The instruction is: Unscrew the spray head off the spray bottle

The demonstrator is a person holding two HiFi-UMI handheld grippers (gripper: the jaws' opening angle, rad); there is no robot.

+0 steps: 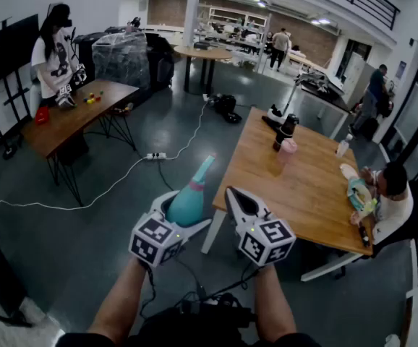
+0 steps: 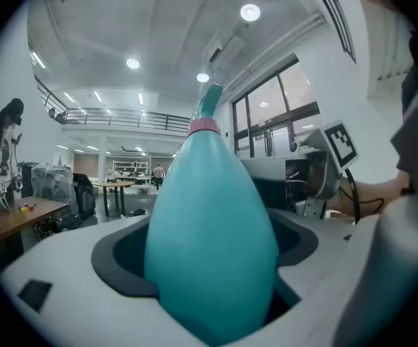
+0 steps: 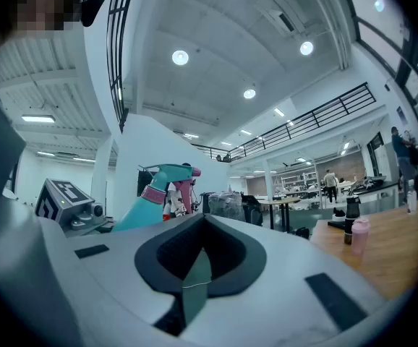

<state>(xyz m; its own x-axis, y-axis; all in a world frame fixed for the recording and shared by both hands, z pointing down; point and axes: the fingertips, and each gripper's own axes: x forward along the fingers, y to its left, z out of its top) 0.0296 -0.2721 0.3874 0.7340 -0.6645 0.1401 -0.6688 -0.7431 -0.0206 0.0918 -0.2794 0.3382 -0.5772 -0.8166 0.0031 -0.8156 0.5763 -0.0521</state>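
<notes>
Teal plastic fills the left gripper view: the spray bottle (image 1: 189, 201) sits with its fat body wedged between the jaws of the left gripper (image 1: 187, 212), which are clamped on its sides, and its neck runs up and away toward one o'clock. The pink collar (image 2: 204, 126) rings the top of the neck and the teal spray head (image 3: 167, 172) is seated above it, not yet off. In the head view the right gripper (image 1: 233, 194) is just beside the bottle at three o'clock, not touching it, held about level; its jaws are clenched together with nothing between them. Each gripper's marker cube faces the camera above a bare forearm at six o'clock. From the grippers, a wooden table (image 1: 303, 186) lies toward two o'clock, with a black bottle (image 1: 285, 132) and a pink cup (image 1: 288, 149) close together near its far end and a seated person (image 1: 390, 194) at its three o'clock edge. Toward ten o'clock stands a darker wooden table (image 1: 71, 118) with a standing person (image 1: 53, 56) behind it. A white power strip (image 1: 155, 155) lies on the grey floor at twelve o'clock, cables trailing from it.
</notes>
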